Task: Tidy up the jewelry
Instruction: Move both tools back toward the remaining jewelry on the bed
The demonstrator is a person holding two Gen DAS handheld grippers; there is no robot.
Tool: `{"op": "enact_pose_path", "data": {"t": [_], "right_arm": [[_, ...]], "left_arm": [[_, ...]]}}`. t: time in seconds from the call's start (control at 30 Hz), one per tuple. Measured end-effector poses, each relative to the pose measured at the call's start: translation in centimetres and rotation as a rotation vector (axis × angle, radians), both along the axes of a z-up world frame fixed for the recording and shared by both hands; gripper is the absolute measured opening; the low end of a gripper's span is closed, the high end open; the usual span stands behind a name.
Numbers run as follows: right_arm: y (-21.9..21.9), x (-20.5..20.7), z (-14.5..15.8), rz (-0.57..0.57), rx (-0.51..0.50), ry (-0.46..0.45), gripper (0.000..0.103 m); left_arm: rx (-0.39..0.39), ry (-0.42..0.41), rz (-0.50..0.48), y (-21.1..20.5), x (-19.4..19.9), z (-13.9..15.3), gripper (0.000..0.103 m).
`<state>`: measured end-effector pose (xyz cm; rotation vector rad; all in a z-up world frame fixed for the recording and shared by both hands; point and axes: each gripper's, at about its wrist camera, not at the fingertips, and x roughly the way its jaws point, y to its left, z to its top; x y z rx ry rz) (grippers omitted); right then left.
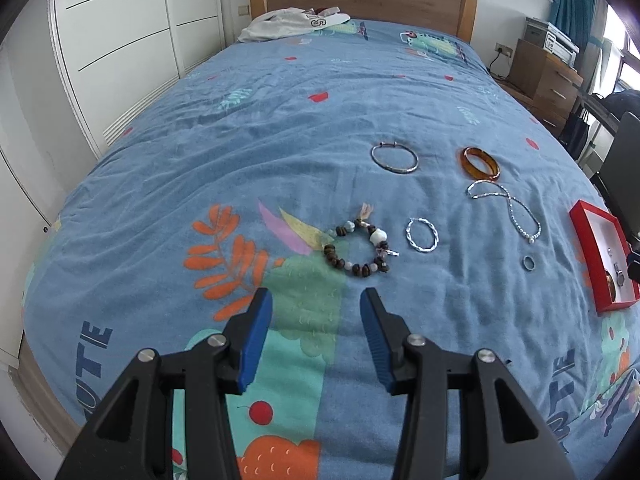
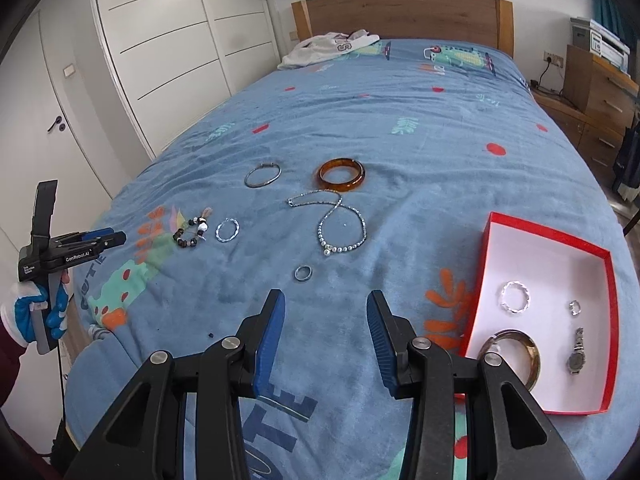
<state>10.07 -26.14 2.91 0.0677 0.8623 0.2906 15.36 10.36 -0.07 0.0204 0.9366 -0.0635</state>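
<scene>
Both tools, left tool and right tool, are held open and empty. The small ring, just above the right tool at frame centre, should be pinched squarely, then carried to the red box at lower right.

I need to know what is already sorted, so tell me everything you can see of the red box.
The red box is a shallow open tray, seemingly cardboard, red outside with a white lining. It lies flat on the blue bedspread, right of the loose jewelry. Inside lie a twisted silver ring-shaped piece, a small ring, a wristwatch and a dark bangle. Neither gripper touches it.
</scene>
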Motion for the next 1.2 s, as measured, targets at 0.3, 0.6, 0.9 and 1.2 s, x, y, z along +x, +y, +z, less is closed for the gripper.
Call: {"op": "enact_pose_path", "data": {"t": [0.3,0.6,0.9,1.2], "right_arm": [[0.9,3.5,-4.1,0.01,0.032,0.075,0.042],[1.7,5.7,-6.4,0.027,0.048,0.11,0.041],[2.1,6.9,-7.4,0.039,0.065,0.121,0.036],[3.1,8.1,-8.4,0.064,0.08,0.133,0.03]], "left_arm": [[-0.027,0.045,-0.028,-2.1,2.3,-2.9,0.044],[-0.056,0.071,-0.083,-4.7,3.6,-4.4,0.044],[-0.074,0.069,-0.102,-5.3,4.1,-4.7,0.044],[-0.132,0.054,-0.2,-8.3,6.1,-4.3,0.043]]}}
